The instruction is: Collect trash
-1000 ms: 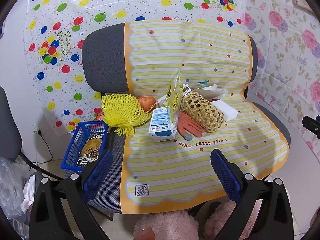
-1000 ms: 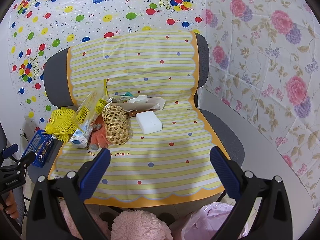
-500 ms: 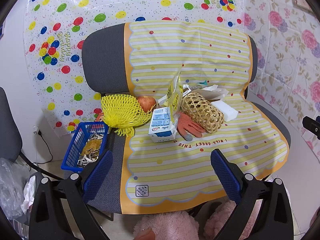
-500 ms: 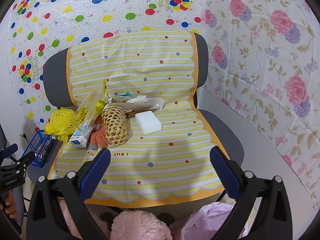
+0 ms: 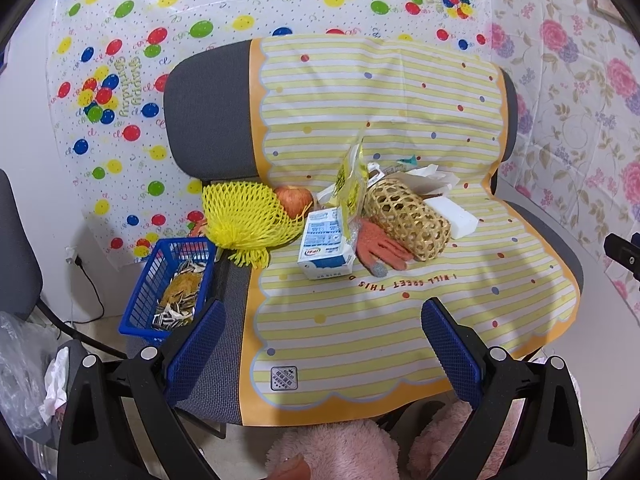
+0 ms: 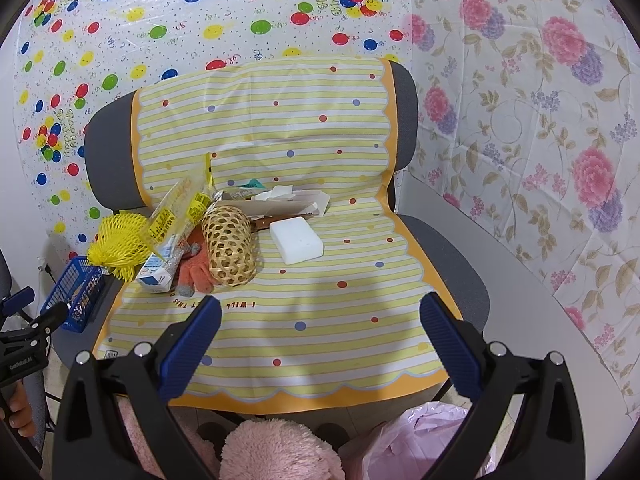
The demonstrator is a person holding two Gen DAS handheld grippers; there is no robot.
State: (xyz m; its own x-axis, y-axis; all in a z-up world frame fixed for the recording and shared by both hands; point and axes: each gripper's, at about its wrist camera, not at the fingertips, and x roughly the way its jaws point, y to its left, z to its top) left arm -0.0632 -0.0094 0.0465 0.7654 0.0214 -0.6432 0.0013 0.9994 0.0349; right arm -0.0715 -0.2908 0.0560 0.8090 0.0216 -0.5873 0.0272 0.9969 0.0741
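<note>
A pile of items lies on the yellow striped cloth (image 5: 360,320) over a grey chair. It holds a blue-white milk carton (image 5: 326,244) (image 6: 157,270), a yellow plastic wrapper (image 5: 350,184) (image 6: 176,212), yellow foam netting (image 5: 244,216) (image 6: 116,240), an apple (image 5: 294,198), an orange glove (image 5: 380,248) (image 6: 196,274), a wicker basket (image 5: 408,218) (image 6: 228,244), a white sponge block (image 5: 452,214) (image 6: 296,240) and crumpled paper (image 6: 288,200). My left gripper (image 5: 322,350) is open and empty, in front of the seat. My right gripper (image 6: 320,344) is open and empty over the seat's front.
A blue basket (image 5: 170,280) (image 6: 74,292) of seed shells sits on the chair's left edge. A pink plastic bag (image 6: 416,440) is on the floor at the front right. Clear bags (image 5: 20,368) lie at the far left. Pink slippers (image 6: 276,448) are below.
</note>
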